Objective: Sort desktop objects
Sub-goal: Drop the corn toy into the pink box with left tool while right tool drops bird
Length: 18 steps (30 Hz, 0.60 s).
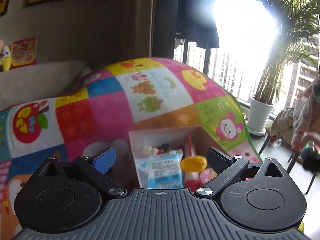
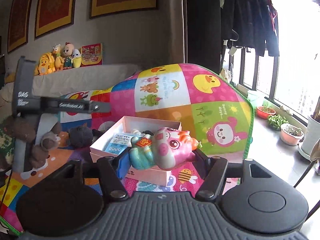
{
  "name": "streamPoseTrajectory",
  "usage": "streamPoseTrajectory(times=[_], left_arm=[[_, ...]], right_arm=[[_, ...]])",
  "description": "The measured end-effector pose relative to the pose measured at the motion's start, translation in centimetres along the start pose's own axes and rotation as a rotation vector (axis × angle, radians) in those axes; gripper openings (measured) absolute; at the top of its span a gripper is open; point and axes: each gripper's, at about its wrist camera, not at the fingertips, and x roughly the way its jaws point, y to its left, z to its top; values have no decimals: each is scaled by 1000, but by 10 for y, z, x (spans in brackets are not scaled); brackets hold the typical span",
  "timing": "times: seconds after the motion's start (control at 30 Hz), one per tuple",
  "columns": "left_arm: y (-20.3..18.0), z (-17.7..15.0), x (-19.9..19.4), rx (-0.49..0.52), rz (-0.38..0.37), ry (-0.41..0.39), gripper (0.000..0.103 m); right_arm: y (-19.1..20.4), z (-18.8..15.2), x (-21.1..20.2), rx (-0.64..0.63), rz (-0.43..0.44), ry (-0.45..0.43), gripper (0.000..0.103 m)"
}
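lying sideways between the right gripper (image 2: 162, 160) fingers, the pink pig figurine (image 2: 162, 150) was clamped just above the near edge of the pink box (image 2: 138, 122), probably so it could be dropped in beside the blue packet (image 2: 118, 144). the left gripper (image 1: 162, 158) stood wide apart, holding nothing, near the same box. the play mat (image 2: 220, 92) read "sunny days..."; a far-left clamp (image 2: 22, 92) read "das".

Patchwork play mat (image 2: 210, 108), pink box (image 2: 148, 175), plush toys (image 2: 80, 136)

Pink-teal pig toy (image 2: 160, 152); pink box (image 2: 148, 175); patchwork cartoon mat (image 2: 200, 100).
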Motion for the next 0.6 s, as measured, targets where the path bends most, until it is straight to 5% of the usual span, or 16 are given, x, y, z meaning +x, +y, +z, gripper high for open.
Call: streamPoseTrajectory(times=[0.13,0.33,0.5,0.6], left_arm=[[11,-48,-13,57,87,82,101],[28,-90,-26,53,119,140,101],[44,-103,-41,38,148,146,102],[56,-111,-45,3,151,162,103]], right_arm=[[-2,10,20,38,19,28,64],[8,58,77,45,94,86,64],[11,91,147,72,22,127,64],[8,95,180,117,-7,167,73]])
